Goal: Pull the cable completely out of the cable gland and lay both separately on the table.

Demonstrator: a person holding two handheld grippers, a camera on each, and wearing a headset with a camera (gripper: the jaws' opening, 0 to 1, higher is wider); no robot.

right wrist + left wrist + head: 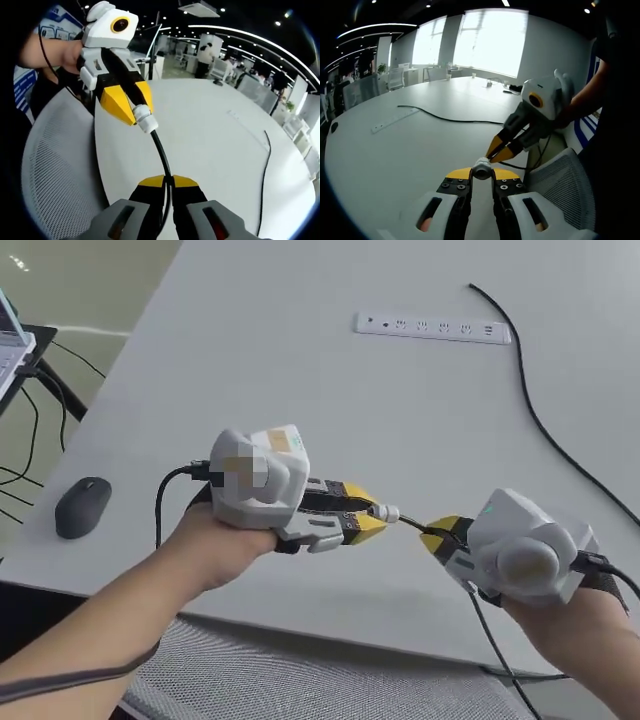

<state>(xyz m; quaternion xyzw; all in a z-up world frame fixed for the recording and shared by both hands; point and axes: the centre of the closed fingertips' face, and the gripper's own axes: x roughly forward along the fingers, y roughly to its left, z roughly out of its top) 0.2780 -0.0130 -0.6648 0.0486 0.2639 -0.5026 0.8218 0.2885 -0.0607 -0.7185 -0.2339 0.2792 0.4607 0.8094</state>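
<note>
The left tongs (372,516) are clamped on the white cable gland (387,512), whose nose sticks out past the yellow tips. The right tongs (438,536) are clamped on the black cable (411,525) just beyond the gland. The two sets of tips are near each other but not touching.

The cable is not out. The right gripper view shows it running straight from its own tongs up into the gland's end, with a short exposed run between. Both parts are held in the air over the near edge of the bench (300,380), above a mesh chair (300,680), neither laid down yet.

On the bench:
- a white power strip (432,328) at the far side
- a black cord (540,430) curving along the right
- a dark mouse (82,506) at the left edge
</note>
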